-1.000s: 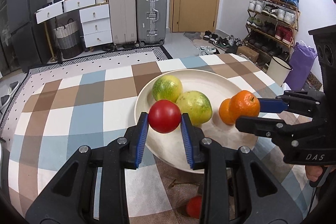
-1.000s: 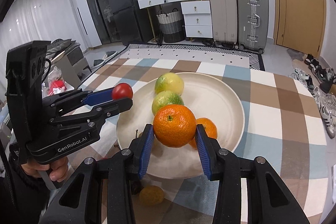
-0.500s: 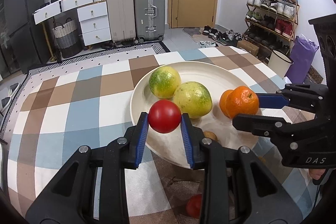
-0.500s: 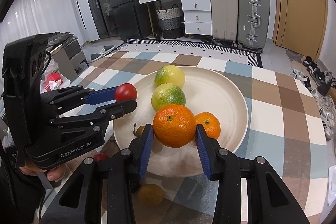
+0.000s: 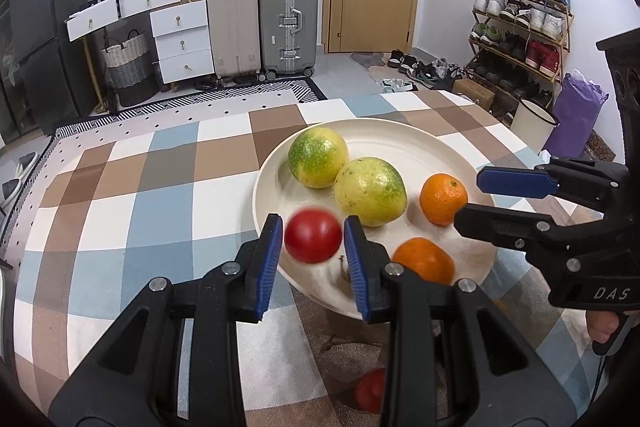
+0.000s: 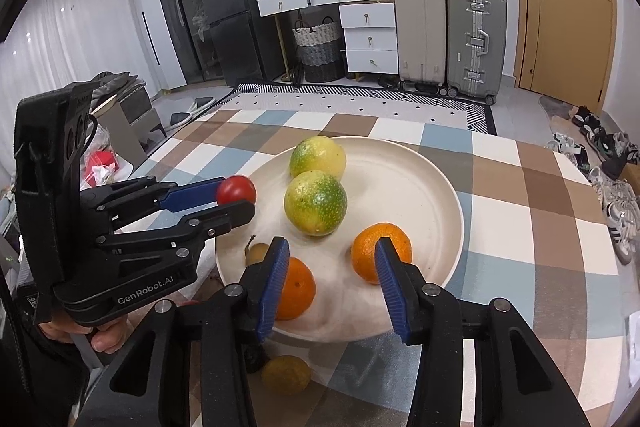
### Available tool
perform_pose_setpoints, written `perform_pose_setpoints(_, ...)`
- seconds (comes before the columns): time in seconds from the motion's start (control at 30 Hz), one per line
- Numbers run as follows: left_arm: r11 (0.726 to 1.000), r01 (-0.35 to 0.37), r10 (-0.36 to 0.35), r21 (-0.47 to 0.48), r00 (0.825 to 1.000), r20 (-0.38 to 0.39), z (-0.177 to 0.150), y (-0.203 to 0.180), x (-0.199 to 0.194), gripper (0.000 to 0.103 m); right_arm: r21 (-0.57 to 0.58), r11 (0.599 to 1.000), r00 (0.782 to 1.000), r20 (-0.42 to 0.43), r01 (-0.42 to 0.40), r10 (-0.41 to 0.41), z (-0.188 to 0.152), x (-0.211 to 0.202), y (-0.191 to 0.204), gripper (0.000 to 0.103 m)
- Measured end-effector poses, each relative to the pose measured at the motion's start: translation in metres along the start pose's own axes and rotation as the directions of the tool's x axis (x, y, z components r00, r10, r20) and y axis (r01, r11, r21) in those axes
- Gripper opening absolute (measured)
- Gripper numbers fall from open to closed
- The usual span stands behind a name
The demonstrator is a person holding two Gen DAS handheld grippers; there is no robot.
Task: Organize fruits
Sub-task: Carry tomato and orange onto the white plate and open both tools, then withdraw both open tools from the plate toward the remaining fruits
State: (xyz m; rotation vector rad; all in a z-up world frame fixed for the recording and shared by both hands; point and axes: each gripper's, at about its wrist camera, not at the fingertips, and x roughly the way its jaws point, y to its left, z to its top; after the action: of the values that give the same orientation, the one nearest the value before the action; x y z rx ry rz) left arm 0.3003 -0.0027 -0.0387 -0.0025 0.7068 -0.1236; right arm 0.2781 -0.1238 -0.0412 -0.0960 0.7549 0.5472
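My left gripper is shut on a red tomato, held just above the near left rim of the cream plate; the tomato looks slightly blurred. My right gripper has its jaws opening, with nothing pressed between the pads. One orange lies on the plate by its left pad. A second orange sits behind its right pad. Two green-yellow fruits rest further back on the plate.
A small brown stemmed fruit lies at the plate's near left. A yellow fruit and a red fruit lie on the checked tablecloth under the grippers. A hand holds the left gripper. Suitcases and drawers stand beyond the table.
The right gripper's jaws have spread and the orange they held now lies on the plate, near the other orange. The left gripper still holds the tomato in about the same place.
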Motion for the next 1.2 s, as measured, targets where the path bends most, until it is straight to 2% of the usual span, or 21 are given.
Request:
perform_pose_setpoints(0.07,1.000,0.009,-0.009,-0.013,1.000,0.002,0.001,0.002,-0.004,0.033,0.004,1.000,1.000,0.002,0.007,-0.007,0.000,-0.002,-0.001,0.055)
perform_pose_setpoints(0.1,1.000,0.015,-0.015,-0.022,1.000,0.001,0.001,0.003,-0.005,0.037,0.006,1.000,1.000,0.005,0.010,-0.010,0.001,-0.003,-0.001,0.061)
perform_pose_setpoints(0.17,0.999,0.022,-0.021,-0.031,1.000,0.006,0.000,0.005,-0.009,0.057,0.010,1.000,1.000,0.016,0.012,-0.012,0.001,-0.007,-0.002,0.073)
perform_pose_setpoints(0.2,0.999,0.016,-0.016,-0.030,1.000,0.012,-0.001,0.004,-0.011,0.062,0.011,1.000,1.000,0.020,0.013,-0.014,0.001,-0.009,-0.002,0.080)
perform_pose_setpoints(0.27,1.000,0.004,-0.004,-0.024,1.000,0.023,-0.002,0.004,-0.018,0.079,0.012,1.000,0.999,0.026,0.023,-0.023,0.001,-0.012,-0.002,0.086)
perform_pose_setpoints(0.43,1.000,-0.010,0.011,-0.025,0.999,0.046,-0.006,0.006,-0.038,0.089,0.028,0.998,0.998,0.033,0.048,-0.049,-0.002,-0.021,-0.003,0.098)
perform_pose_setpoints(0.53,0.999,-0.028,0.030,-0.033,0.998,0.051,-0.011,0.008,-0.050,0.102,0.041,0.998,0.997,0.041,0.057,-0.058,-0.007,-0.028,-0.006,0.102)
perform_pose_setpoints(0.77,0.999,-0.030,0.032,-0.044,0.998,0.056,-0.029,0.007,-0.077,0.102,0.065,0.996,0.998,0.030,0.057,-0.059,-0.023,-0.041,-0.011,0.102)
perform_pose_setpoints(0.97,0.999,-0.042,0.043,-0.023,0.998,0.048,-0.043,0.005,-0.096,0.102,0.030,0.998,0.998,0.019,0.052,-0.053,-0.038,-0.050,-0.002,0.102)
perform_pose_setpoints(1.2,1.000,-0.008,0.008,-0.024,1.000,0.007,-0.057,0.004,-0.094,0.102,0.049,0.998,0.999,-0.033,0.040,-0.039,-0.056,-0.047,-0.005,0.102)
